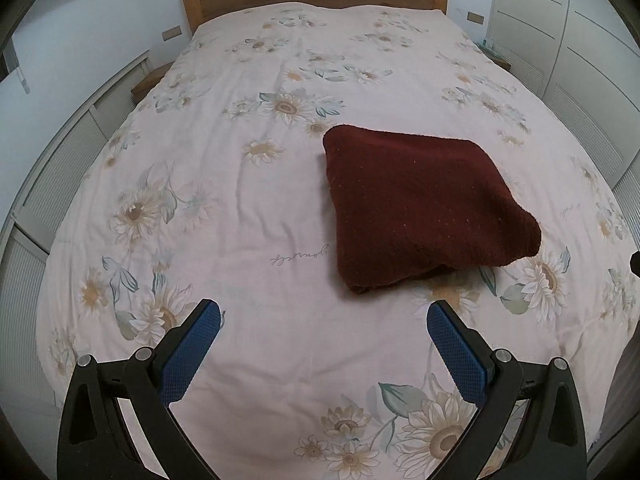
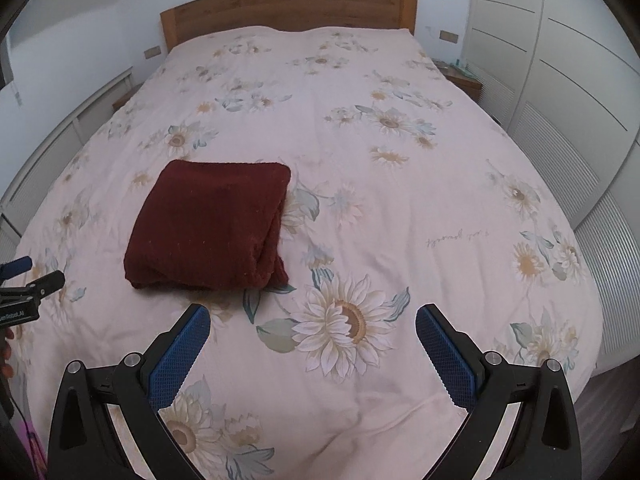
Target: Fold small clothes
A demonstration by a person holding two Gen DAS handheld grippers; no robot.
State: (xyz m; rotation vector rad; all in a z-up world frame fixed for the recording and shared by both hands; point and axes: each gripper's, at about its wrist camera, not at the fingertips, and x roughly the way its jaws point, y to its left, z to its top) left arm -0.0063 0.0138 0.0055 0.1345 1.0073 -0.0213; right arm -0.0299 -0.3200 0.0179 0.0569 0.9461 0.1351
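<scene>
left gripper: jaws spread wide, nothing between the blue pads, held above the floral bedspread. dark red folded garment lies flat on the spread, ahead of this gripper and off to its right, apart from both fingertips.

right gripper: jaws likewise wide apart, empty. from here the same garment sits ahead and to the left (its layered folded edge faces this gripper's side). wooden headboard far beyond; white wardrobe off to the right.
</scene>
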